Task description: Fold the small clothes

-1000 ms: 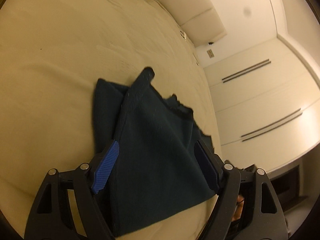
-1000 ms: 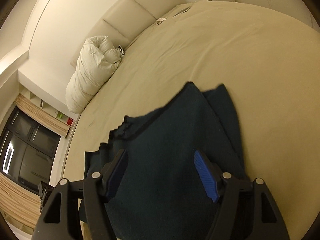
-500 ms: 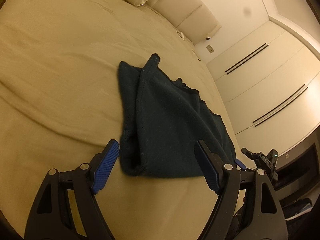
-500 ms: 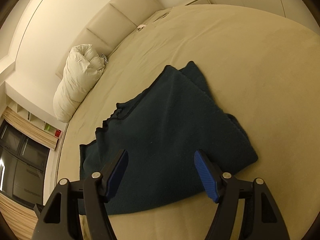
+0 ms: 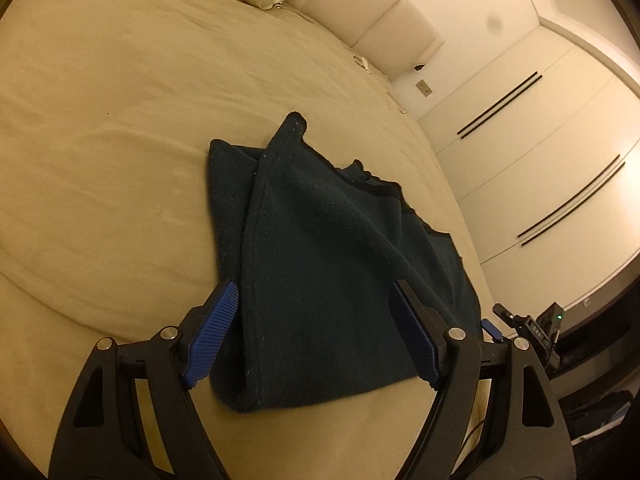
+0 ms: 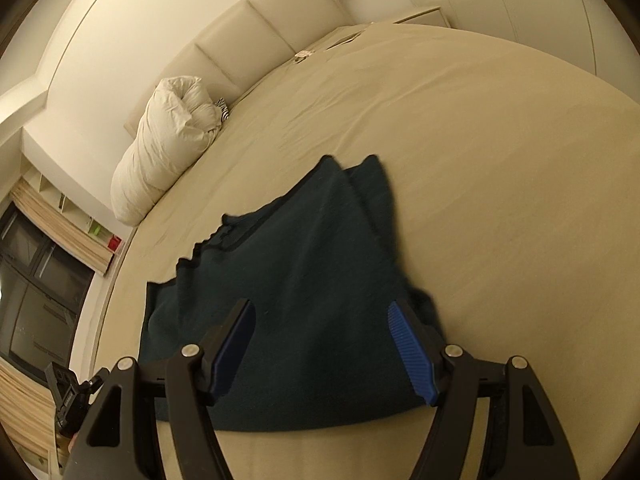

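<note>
Dark teal fleece garment [image 5: 332, 264], half-folded, is left flat on beige bed [image 5: 100, 160] for next fold, both grippers' jaws spread, nothing pinched.

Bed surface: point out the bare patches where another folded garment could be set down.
Bare sheet lies wide between the dark garment and the white duvet roll by the headboard. In the right wrist view, open sheet also stretches beyond the garment's far side toward the wardrobe wall. The near strip under both grippers' fingers is the crowded part.
</note>
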`<action>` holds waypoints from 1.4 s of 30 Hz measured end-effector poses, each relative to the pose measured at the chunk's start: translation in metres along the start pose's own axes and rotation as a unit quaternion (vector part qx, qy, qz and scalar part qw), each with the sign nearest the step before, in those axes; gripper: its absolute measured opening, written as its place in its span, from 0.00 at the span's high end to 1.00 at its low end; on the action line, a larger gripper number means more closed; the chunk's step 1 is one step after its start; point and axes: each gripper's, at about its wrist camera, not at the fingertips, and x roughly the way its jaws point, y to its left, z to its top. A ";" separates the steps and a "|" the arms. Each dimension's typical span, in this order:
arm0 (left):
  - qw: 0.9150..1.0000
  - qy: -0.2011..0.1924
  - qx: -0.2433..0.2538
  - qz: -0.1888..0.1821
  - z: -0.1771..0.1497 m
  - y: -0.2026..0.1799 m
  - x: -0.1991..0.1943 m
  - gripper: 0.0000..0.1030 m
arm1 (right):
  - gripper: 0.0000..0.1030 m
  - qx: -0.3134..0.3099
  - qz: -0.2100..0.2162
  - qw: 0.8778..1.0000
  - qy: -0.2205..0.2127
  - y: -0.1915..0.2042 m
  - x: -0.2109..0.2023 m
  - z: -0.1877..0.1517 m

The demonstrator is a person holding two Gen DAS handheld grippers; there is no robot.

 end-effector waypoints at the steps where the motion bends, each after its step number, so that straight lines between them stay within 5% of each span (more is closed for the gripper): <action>1: 1.000 0.003 0.001 0.003 0.000 -0.001 0.002 0.25 | 0.30 0.004 0.001 1.000 -0.001 -0.005 0.000 0.002; 14: 0.999 0.041 0.023 0.008 0.014 0.005 0.026 0.26 | 0.30 0.006 0.041 0.999 0.021 -0.022 0.011 0.002; 22: 0.998 0.059 0.021 0.028 0.006 0.012 0.028 0.69 | 0.29 -0.024 0.044 0.998 0.038 -0.008 0.012 -0.002; 26: 0.997 0.067 0.025 0.027 0.002 0.008 0.030 0.73 | 0.29 -0.030 0.038 0.998 0.042 -0.008 0.013 -0.005; 30: 0.997 0.067 0.021 0.026 -0.001 0.010 0.027 0.92 | 0.30 -0.042 0.032 0.997 0.049 -0.007 0.014 -0.008; 42: 0.999 0.040 -0.017 0.008 -0.034 0.032 -0.007 0.96 | 0.34 -0.048 0.021 0.997 0.047 -0.011 0.009 -0.009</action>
